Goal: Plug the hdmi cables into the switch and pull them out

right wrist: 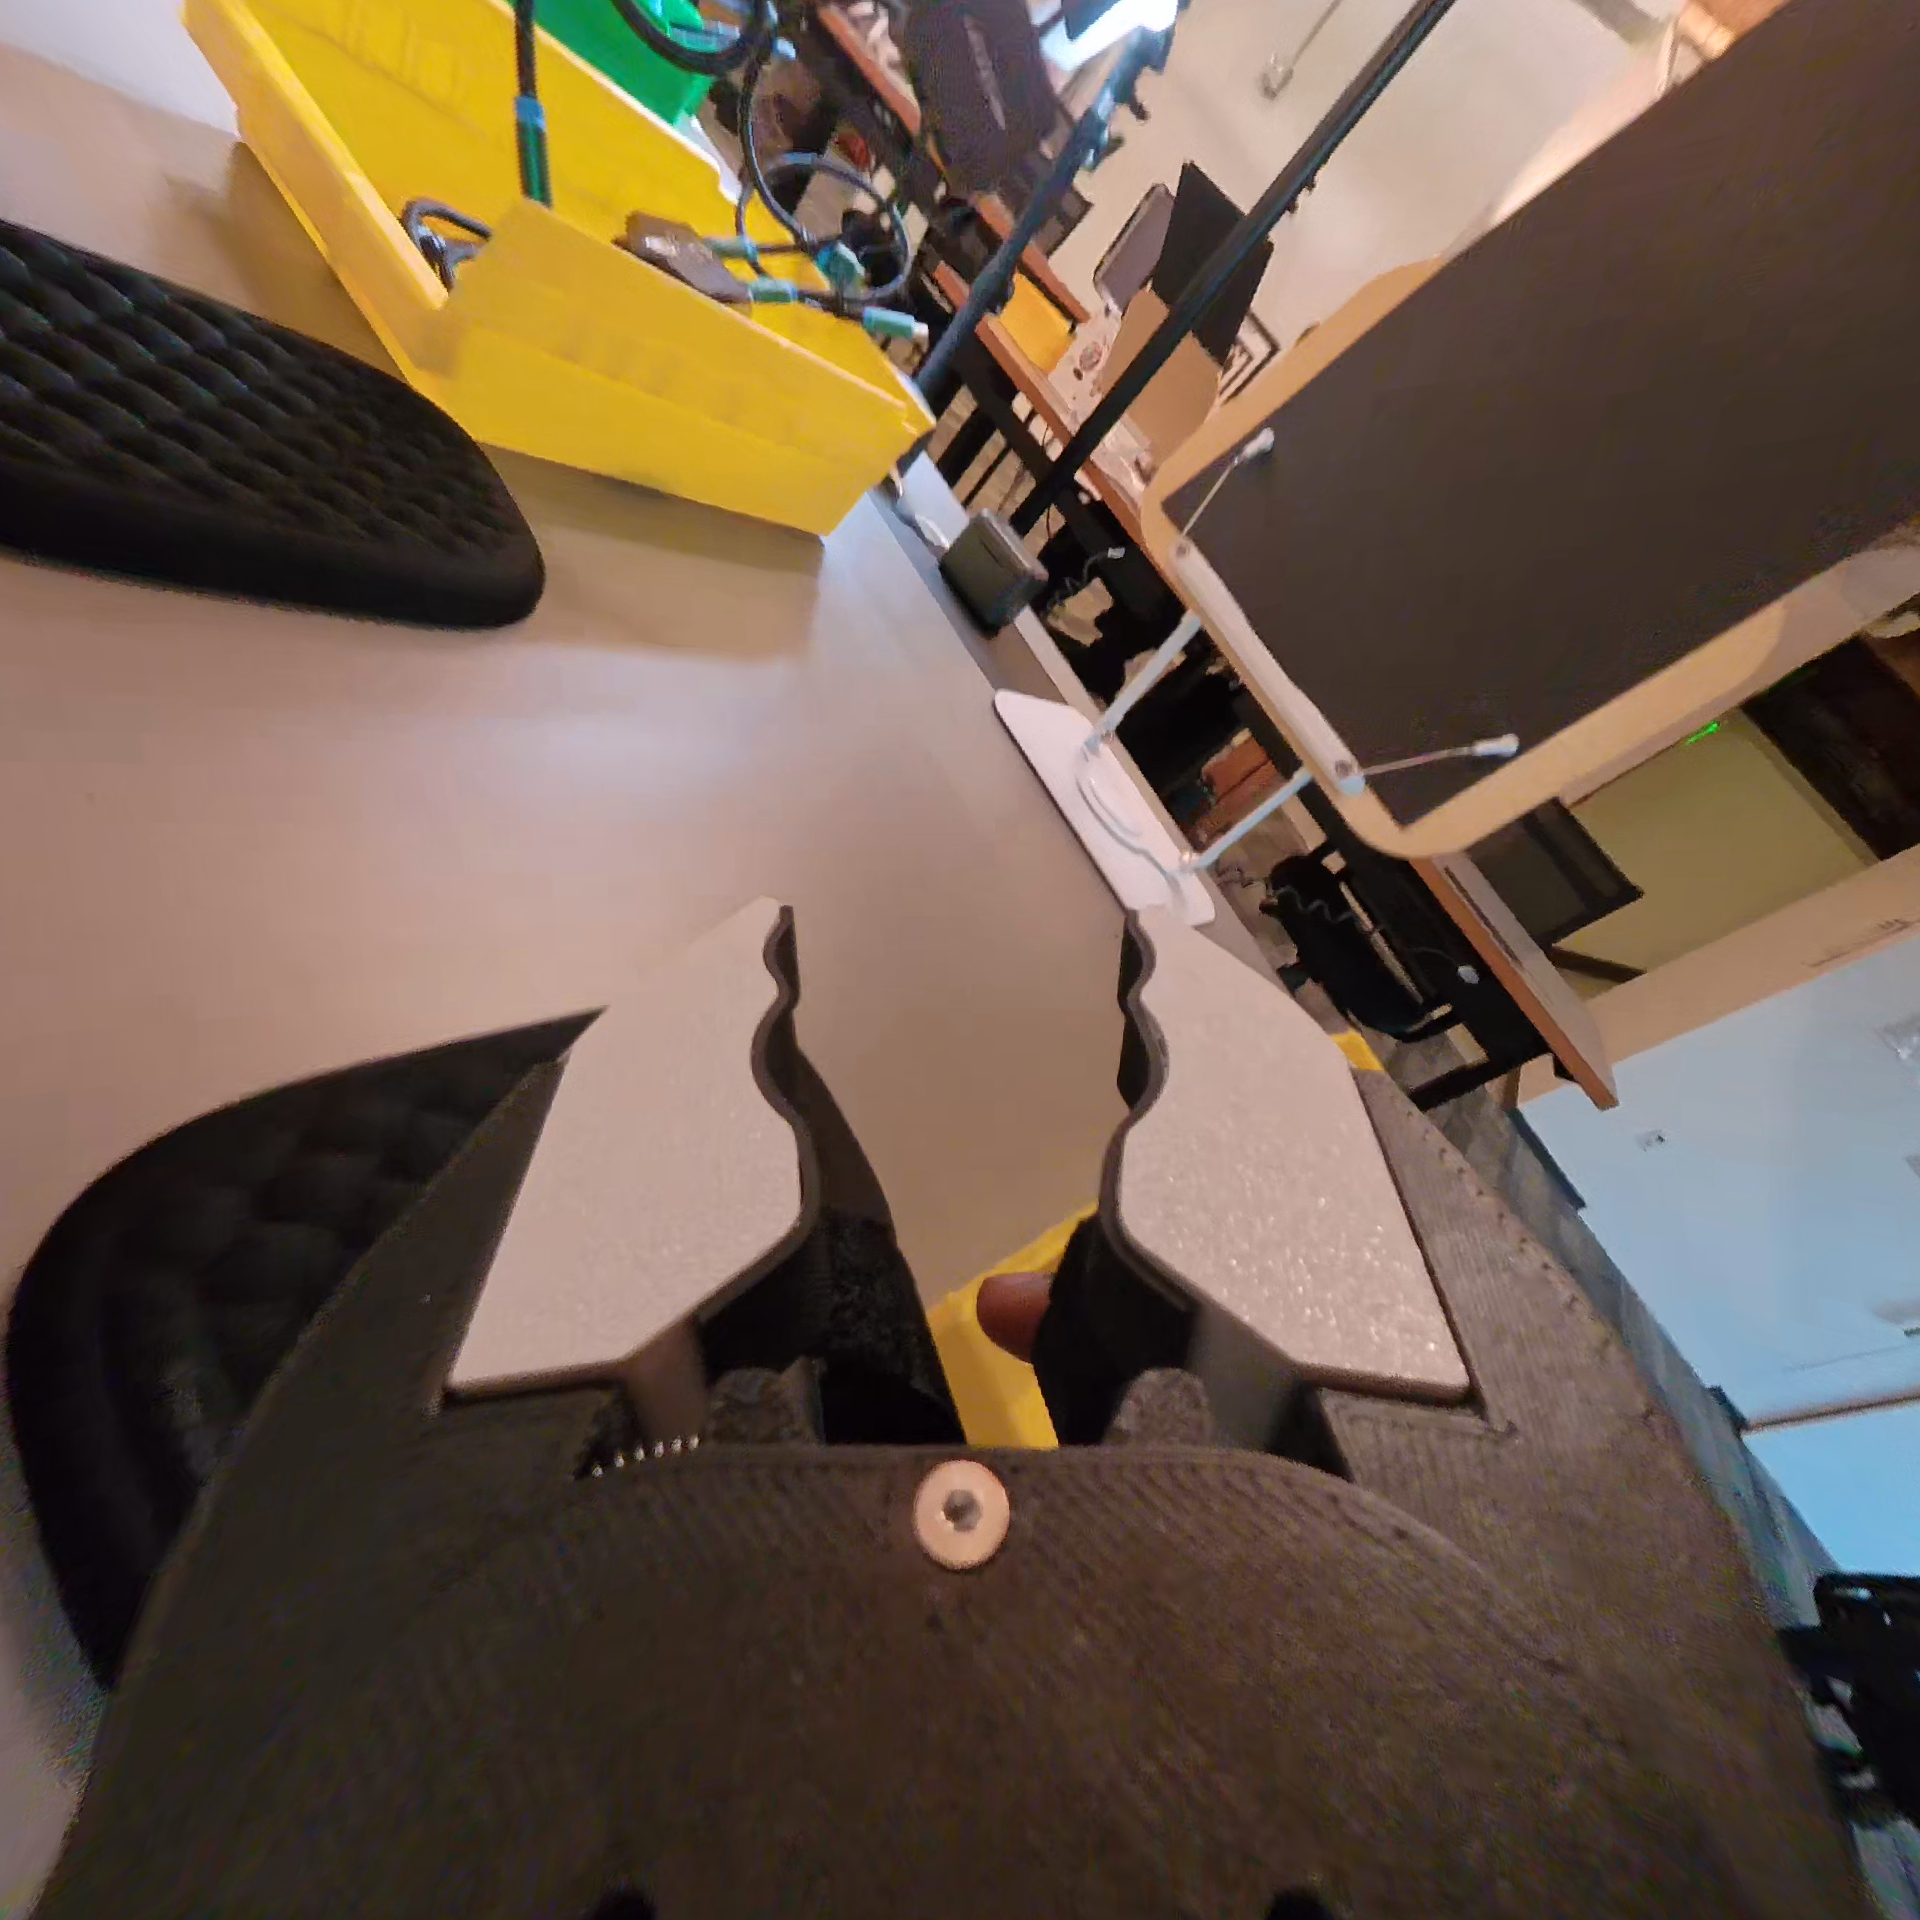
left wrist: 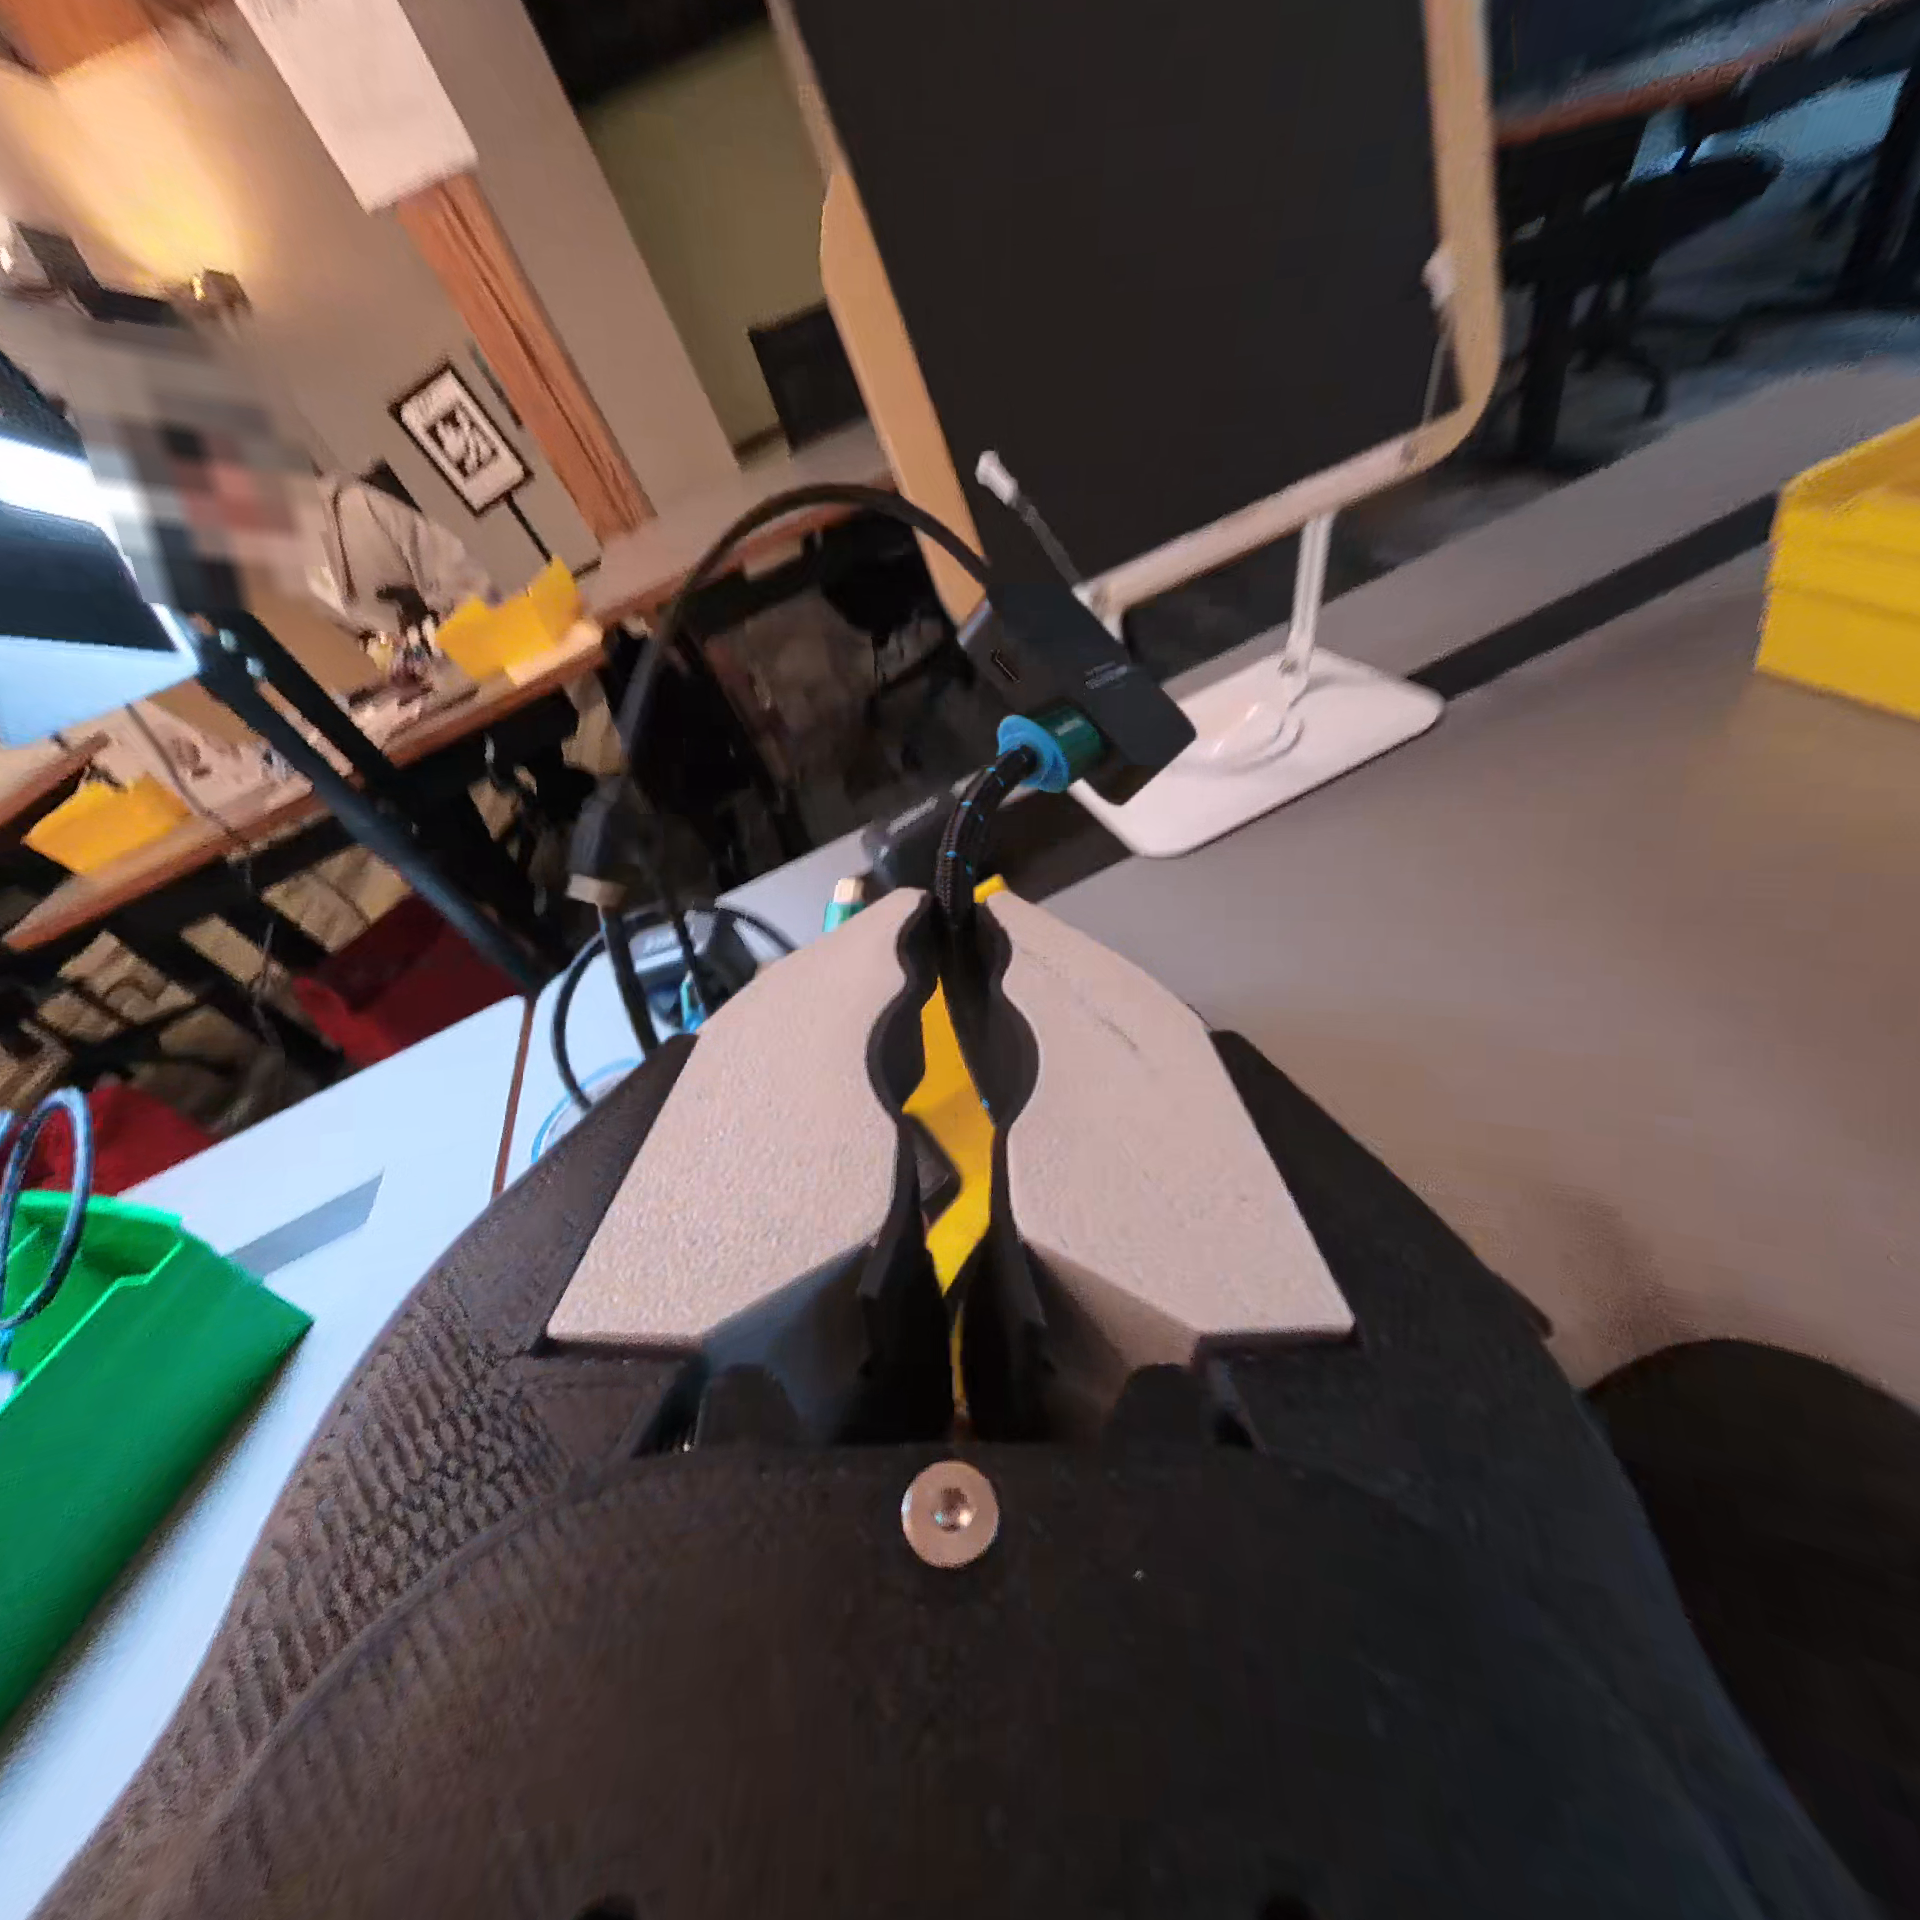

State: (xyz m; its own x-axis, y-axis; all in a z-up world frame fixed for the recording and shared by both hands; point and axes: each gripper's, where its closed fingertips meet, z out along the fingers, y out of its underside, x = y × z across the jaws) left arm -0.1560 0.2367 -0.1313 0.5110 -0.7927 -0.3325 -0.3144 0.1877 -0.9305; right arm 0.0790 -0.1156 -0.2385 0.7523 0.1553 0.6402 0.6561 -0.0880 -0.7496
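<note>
In the left wrist view my left gripper (left wrist: 951, 914) is shut on a black braided HDMI cable (left wrist: 961, 831) flecked with blue. The cable rises to a teal plug with a blue collar (left wrist: 1049, 743), which sits in the end of a small black switch (left wrist: 1081, 665). The switch appears to hang above the table from that cable. A second black cable (left wrist: 727, 551) arcs from the switch's far end down to a loose plug (left wrist: 594, 844). My right gripper (right wrist: 956, 935) is open and empty above the grey table (right wrist: 416, 831).
A yellow bin (right wrist: 644, 384) holds more teal-plugged cables. Black padded mats (right wrist: 208, 447) lie on the table. A dark board on a white stand (left wrist: 1278, 748) stands behind the switch. A green tray (left wrist: 94, 1382) is at the near left, stacked yellow trays (left wrist: 1849, 592) at the right. Across from one pair of fingers to the other is roughly 45 cm.
</note>
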